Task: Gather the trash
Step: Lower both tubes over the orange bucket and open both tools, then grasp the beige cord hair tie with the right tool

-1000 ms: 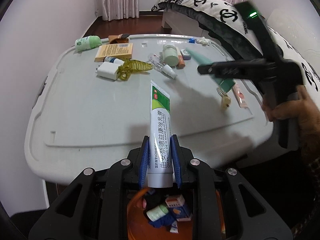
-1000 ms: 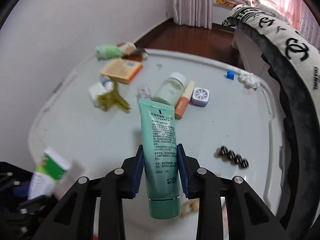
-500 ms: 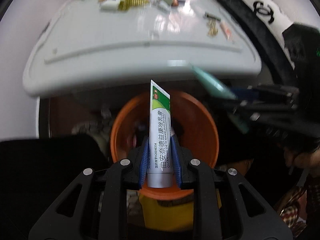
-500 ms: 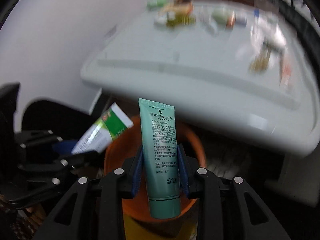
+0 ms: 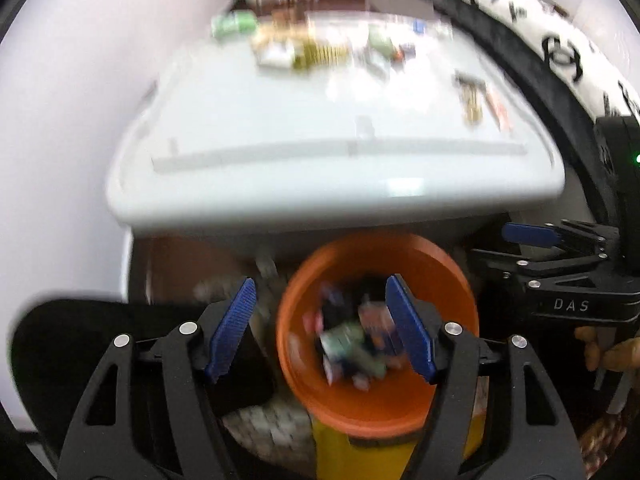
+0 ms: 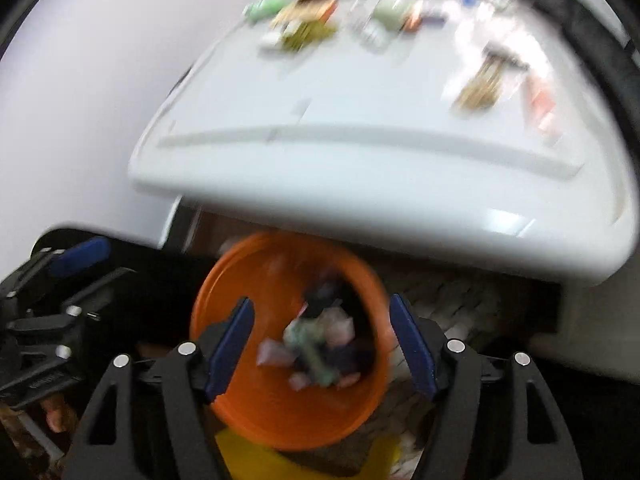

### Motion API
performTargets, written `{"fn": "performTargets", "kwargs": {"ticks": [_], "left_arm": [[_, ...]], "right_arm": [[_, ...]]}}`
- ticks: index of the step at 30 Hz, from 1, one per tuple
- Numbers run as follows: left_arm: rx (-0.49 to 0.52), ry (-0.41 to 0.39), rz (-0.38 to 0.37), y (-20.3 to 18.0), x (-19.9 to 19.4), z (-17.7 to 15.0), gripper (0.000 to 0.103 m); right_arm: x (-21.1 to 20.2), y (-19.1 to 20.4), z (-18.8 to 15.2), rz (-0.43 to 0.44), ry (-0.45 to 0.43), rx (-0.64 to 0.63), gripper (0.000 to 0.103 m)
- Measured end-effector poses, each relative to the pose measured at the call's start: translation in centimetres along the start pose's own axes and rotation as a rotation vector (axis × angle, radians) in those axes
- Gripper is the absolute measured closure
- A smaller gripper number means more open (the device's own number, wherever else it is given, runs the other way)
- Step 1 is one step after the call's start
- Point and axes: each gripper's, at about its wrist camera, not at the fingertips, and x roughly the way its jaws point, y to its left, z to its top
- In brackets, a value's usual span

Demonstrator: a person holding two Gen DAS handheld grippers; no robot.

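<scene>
Both grippers hang over the orange bin, each spread wide w/ nothing between the blue pads. Left gripper frames the bin mouth; right gripper does the same from the other side.

Step in hand looks like the drop-off: trash sits in a blurred heap at the bin's bottom, approx center. Too smeared to tell any piece's long axis or which way it points.

More items lie on the white lid at 12 o'clock, far edge, plus a few at 1 o'clock. Next move prob calls for lifting both grippers up and fwd to 12, then closing on 1 item each. Blur hides their lie, so re-aim once steady.
</scene>
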Motion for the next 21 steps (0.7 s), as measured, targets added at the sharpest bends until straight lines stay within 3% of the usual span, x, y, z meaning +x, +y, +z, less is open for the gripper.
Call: {"fn": "performTargets", "kwargs": {"ticks": [3,9,14,21], "left_arm": [[0.007,-0.082,-0.001,-0.5,-0.5,2.4,0.036],[0.011,-0.225,0.01,-2.3,0.0,6.8,0.036],[0.032,-0.221,0.001,-2.9,1.0,7.4,0.036],[0.005,-0.192,-0.016,-2.1,2.1,7.3,0.036]], "right_arm": [[-1.3,-1.7,3.2,-0.087,-0.077,-0.005,0.031],[0.4,-4.9,9.8,-0.205,-0.118,0.021,0.031],[3.6,-6.7,12.4,-0.251,-0.096,0.046,0.031],[4.9,-7.3,12.6,-0.312,-0.109,0.019,0.034]]}}
